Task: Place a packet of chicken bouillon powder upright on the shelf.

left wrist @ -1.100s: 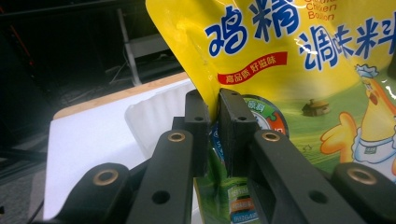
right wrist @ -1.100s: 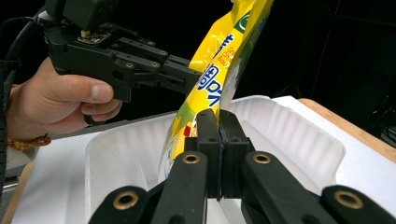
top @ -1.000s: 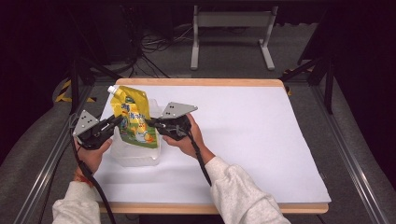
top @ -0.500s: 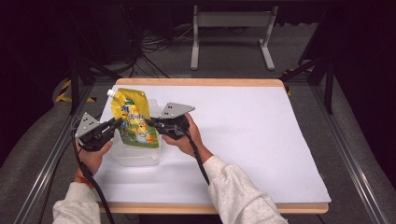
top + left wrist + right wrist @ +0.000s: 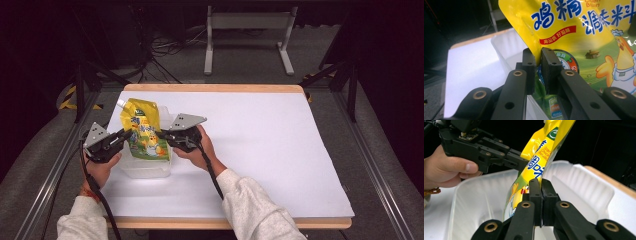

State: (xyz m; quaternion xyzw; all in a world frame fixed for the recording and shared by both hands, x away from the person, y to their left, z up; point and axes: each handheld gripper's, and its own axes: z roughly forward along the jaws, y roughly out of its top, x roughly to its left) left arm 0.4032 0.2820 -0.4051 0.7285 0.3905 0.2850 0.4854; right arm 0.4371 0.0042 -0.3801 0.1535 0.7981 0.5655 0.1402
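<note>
A yellow spouted pouch (image 5: 142, 134) with blue print and a cartoon chicken stands tilted over a clear plastic tub (image 5: 147, 167) at the table's left. My left gripper (image 5: 128, 134) pinches its left edge, and in the left gripper view the jaws clamp the pouch (image 5: 574, 37) seam at my left gripper (image 5: 538, 60). From the other side my right gripper (image 5: 161, 134) grips the right edge; its own view has the jaws of my right gripper (image 5: 540, 185) pressed together on the pouch (image 5: 536, 162) above the tub (image 5: 486, 195).
The tub sits on a white sheet (image 5: 260, 145) covering a wood-edged table (image 5: 215, 88). A metal stand (image 5: 247, 35) and cables lie on the floor beyond the far edge. Aluminium rails run along both sides.
The pouch and both grippers have shifted slightly; both grips have stayed the same.
</note>
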